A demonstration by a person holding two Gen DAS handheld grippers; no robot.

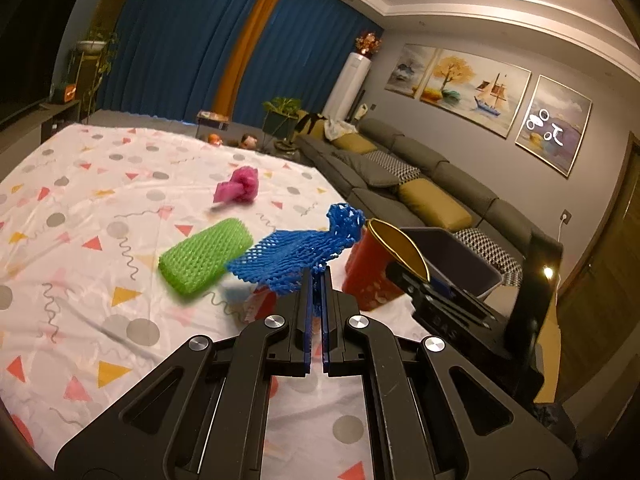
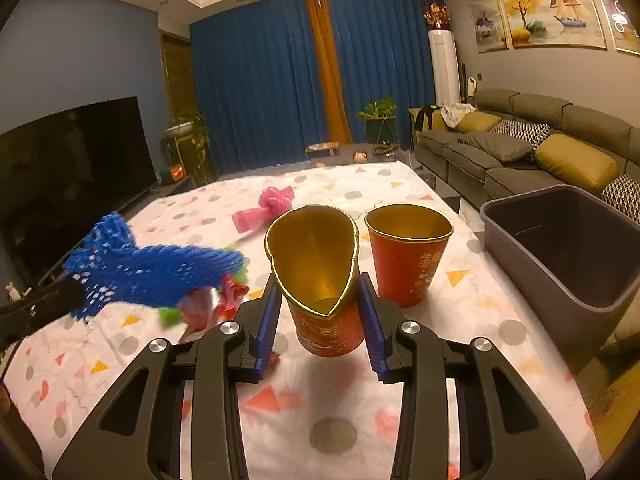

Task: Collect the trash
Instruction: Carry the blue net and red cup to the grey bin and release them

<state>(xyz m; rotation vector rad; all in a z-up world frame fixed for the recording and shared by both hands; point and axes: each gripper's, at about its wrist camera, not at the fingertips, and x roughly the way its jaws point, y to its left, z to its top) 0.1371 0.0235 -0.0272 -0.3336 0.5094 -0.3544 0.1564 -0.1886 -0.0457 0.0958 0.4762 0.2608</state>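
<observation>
Between my right gripper's blue pads sits a red paper cup with a gold lining, its rim pinched into a teardrop, so the pads are squeezing it and it looks lifted clear of the cloth-covered surface. I'd judge that grip firm enough to carry, though the crushed wall could slip. On my left, the left gripper is pressed together on a blue foam net, which droops out in front of the fingers; a thin pinch suits something that light and floppy. Just beyond, a second red cup stands upright on the surface, not yet collected. A green foam net lies flat past the blue one, with a crumpled red wrapper near it. Farther back rests a pink bundle. Off the right edge waits a grey bin, open-topped and set low, so both loads can drop in.
</observation>
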